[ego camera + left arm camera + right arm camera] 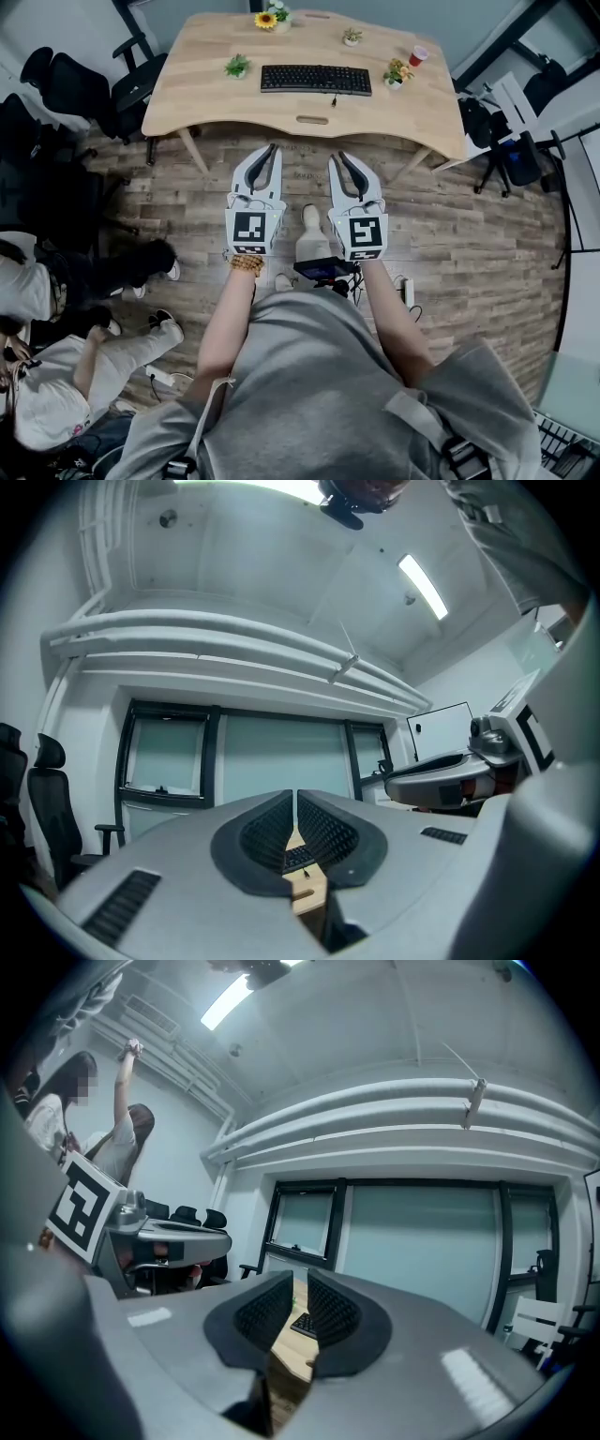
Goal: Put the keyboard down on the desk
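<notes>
- Keyboard (316, 79) flat on the desk (197, 108), about mid-top, long side parallel to the near edge; no gripper touching it.
- L gripper (271, 150) held over the wood floor (469, 244), well short of the desk's near edge, tips pointing toward the desk.
- L jaws clenched to a thin slit – nothing held between them; in the left gripper view, a strip of desk and keyboard (298, 857) seen through the slit past the L gripper (296, 803).
- R gripper (341, 159) just beside the L one, also over the floor and aimed at the desk.
- R jaws likewise pressed nearly together, empty; keyboard (306, 1326) visible far off beyond the R gripper (300, 1288) in the right gripper view.
- On the desk round the keyboard: small green plant (237, 66) near the keyboard's left end, sunflower pot (269, 18) at the far edge, another small plant (352, 37) behind, flower pot (397, 73) just off the right end, red cup (418, 55) toward the far right corner.
- Black office chairs (131, 84) by the desk's left edge.
</notes>
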